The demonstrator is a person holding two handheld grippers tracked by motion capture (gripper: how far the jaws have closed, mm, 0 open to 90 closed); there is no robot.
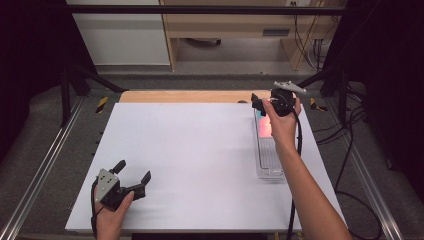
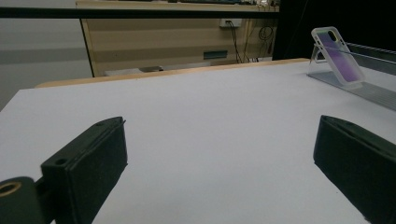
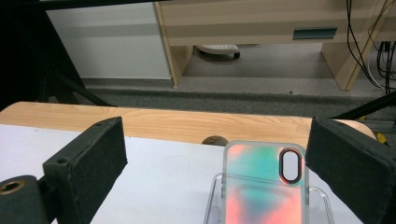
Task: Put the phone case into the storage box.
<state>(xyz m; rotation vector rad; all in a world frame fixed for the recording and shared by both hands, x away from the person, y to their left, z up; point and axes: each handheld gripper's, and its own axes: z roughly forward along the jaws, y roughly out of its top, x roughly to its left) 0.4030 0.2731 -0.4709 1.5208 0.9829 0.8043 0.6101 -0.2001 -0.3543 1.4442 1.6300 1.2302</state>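
One phone case [image 3: 264, 186] between spread right fingers [image 3: 348, 170].

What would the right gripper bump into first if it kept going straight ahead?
Probably the phone case leaning in its clear stand, low between the open jaws of the right gripper. Depth is unclear, so it might pass just above it.

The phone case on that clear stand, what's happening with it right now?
A person holds a gripper in each hand at a white table. The right gripper hovers open at the translucent iridescent phone case, which leans tilted on a clear plastic stand near the table's far right edge; the jaws are not touching it. The left gripper rests open on the near left of the table, holding nothing.
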